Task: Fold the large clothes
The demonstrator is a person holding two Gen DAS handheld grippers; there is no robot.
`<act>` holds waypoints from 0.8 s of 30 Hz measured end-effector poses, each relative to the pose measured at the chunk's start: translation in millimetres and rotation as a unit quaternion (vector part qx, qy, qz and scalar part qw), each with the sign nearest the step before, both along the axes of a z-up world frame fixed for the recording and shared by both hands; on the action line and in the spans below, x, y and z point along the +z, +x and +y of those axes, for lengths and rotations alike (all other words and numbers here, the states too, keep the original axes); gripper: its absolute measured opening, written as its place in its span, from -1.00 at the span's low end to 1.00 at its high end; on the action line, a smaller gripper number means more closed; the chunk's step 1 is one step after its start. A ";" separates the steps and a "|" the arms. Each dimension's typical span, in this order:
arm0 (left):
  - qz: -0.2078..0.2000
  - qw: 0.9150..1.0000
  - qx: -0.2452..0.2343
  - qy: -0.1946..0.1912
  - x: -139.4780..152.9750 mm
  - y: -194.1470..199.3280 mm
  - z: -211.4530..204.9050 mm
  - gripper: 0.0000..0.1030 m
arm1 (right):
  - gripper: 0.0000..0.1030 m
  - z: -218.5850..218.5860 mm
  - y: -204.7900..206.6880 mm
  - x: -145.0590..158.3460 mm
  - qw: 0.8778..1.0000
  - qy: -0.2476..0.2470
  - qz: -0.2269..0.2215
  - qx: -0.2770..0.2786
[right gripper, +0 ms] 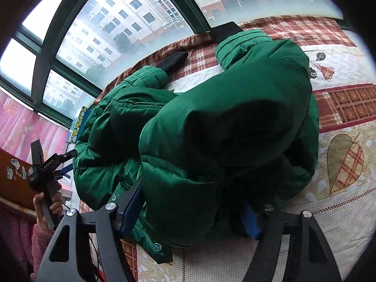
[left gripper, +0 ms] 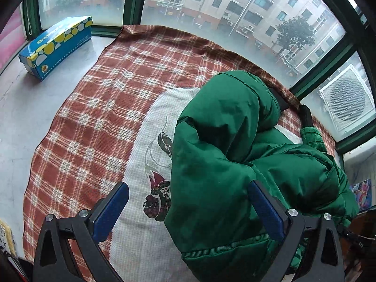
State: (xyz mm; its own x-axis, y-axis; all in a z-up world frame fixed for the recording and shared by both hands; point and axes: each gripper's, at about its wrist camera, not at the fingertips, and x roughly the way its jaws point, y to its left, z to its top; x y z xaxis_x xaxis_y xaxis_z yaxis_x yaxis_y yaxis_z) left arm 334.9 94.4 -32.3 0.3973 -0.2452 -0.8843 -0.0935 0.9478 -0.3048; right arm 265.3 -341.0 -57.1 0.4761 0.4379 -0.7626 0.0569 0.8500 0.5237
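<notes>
A green padded jacket (left gripper: 235,155) lies bunched on a red plaid blanket (left gripper: 98,108) by the window; it also fills the right wrist view (right gripper: 230,122). Its black cuffs (right gripper: 175,60) point toward the window. My left gripper (left gripper: 188,209) is open, its blue pads wide apart, the right pad against the jacket's near edge. It also shows in the right wrist view (right gripper: 62,164) at the left, held by a hand. My right gripper (right gripper: 192,211) is open, with the jacket's hem bulging between its blue pads (right gripper: 250,221).
A blue tissue box (left gripper: 56,47) stands on the grey sill at the far left. Green window frames (left gripper: 329,70) and glass close the far side. A pink curtain (right gripper: 25,127) hangs at the left. The patterned blanket (right gripper: 340,155) spreads to the right.
</notes>
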 end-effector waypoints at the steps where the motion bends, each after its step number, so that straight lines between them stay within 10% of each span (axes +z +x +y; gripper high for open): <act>1: 0.011 1.000 0.001 -0.014 -6.4 1.6 1.4 0.96 | -0.03 1.9 0.2 -0.2 1.000 0.006 0.000 0.004; 4: 0.030 0.995 -0.008 -0.091 -20.4 2.6 2.2 0.13 | -0.41 6.4 -2.7 5.4 1.000 0.000 -0.005 0.017; 9: -0.014 0.997 -0.048 -0.053 5.9 -24.2 -20.5 -0.67 | -0.68 22.8 -19.7 28.9 0.998 -0.013 -0.031 0.049; 18: -0.058 0.990 -0.127 -0.011 74.3 -141.3 -35.7 -0.78 | -0.73 27.6 -101.3 63.2 0.992 -0.048 -0.052 0.104; 24: -0.022 0.987 -0.159 0.009 55.9 -255.7 -27.5 -0.79 | -0.73 23.7 -160.5 31.5 0.989 -0.073 0.003 0.126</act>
State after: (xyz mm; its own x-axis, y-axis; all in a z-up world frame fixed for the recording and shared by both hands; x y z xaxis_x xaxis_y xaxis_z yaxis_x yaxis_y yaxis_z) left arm 79.3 67.0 23.7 0.3420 -0.3482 -0.8728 0.2222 0.9324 -0.2849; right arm 104.8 -317.3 -25.6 0.3610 0.4267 -0.8292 -0.1629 0.9044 0.3944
